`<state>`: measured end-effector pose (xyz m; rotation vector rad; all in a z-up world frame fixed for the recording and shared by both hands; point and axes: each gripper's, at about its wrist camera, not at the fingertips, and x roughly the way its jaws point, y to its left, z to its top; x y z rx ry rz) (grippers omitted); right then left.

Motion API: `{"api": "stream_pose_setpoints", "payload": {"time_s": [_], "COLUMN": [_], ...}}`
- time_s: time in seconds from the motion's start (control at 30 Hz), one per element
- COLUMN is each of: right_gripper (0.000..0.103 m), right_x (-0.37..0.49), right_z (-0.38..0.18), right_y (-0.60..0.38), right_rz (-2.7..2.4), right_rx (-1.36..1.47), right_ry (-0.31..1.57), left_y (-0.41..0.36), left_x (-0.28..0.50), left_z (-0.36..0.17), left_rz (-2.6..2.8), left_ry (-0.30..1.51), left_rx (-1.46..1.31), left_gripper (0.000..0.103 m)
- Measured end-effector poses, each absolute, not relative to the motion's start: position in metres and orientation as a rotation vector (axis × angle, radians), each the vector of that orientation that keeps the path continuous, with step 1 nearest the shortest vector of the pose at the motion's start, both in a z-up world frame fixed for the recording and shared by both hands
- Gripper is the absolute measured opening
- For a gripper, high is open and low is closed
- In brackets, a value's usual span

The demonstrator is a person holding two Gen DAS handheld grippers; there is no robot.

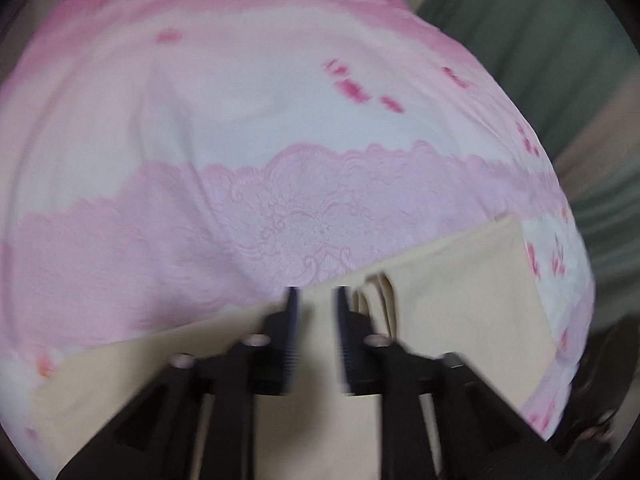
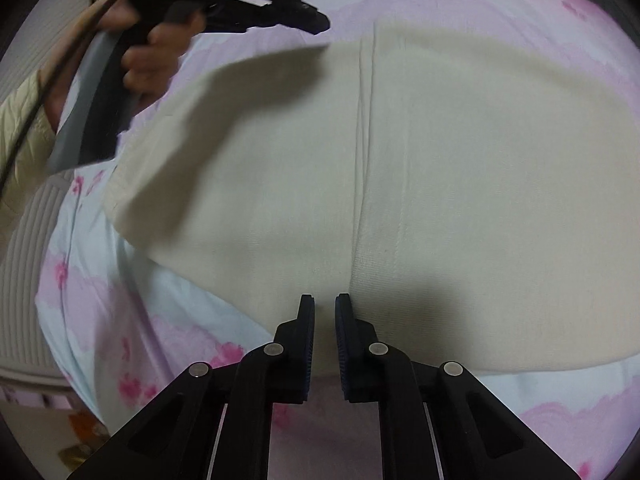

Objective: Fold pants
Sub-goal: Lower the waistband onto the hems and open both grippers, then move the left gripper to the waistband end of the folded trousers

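Cream pants (image 2: 460, 168) lie folded and flat on a pink-and-white floral bedsheet (image 2: 92, 280), with a seam (image 2: 360, 160) running toward me. My right gripper (image 2: 325, 299) hovers over their near edge. Its jaws stand a narrow gap apart, and flat cloth shows between them. The left gripper (image 2: 320, 24), held by a hand (image 2: 160, 52), sits at the pants' far left corner, seemingly just clear of the edge. In the blurred left wrist view the left gripper (image 1: 318, 293) is open over the pants (image 1: 460, 280) at their far edge, beside several stacked folds (image 1: 378, 300).
The bedsheet (image 1: 240, 120) spreads far beyond the pants. A green curtain (image 1: 540, 40) hangs past the bed's right edge. A cream sleeve (image 2: 20, 128), a black cable (image 2: 24, 120) and a ribbed white surface (image 2: 24, 248) are at the left.
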<state>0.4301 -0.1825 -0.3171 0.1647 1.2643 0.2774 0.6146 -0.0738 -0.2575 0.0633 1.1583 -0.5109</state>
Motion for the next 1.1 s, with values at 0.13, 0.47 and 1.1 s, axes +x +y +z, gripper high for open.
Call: {"api": "stream_pose_setpoints", "payload": {"time_s": [0.13, 0.47, 1.1], "right_gripper": [0.053, 0.062, 0.071], "right_x": [0.404, 0.352, 0.294], "right_z": [-0.284, -0.19, -0.121], "right_y": [-0.188, -0.209, -0.229], "right_rz": [0.264, 0.297, 0.406], "right_rx": [0.13, 0.062, 0.009], "right_ry": [1.208, 1.081, 0.979], "left_y": [-0.067, -0.042, -0.006], "left_x": [0.571, 0.427, 0.273], "left_z": [-0.214, -0.16, -0.122], "left_rz": [-0.469, -0.289, 0.007], "left_ry": [1.049, 1.061, 1.006], "left_rx": [0.21, 0.136, -0.108], "left_gripper": [0.053, 0.067, 0.084]}}
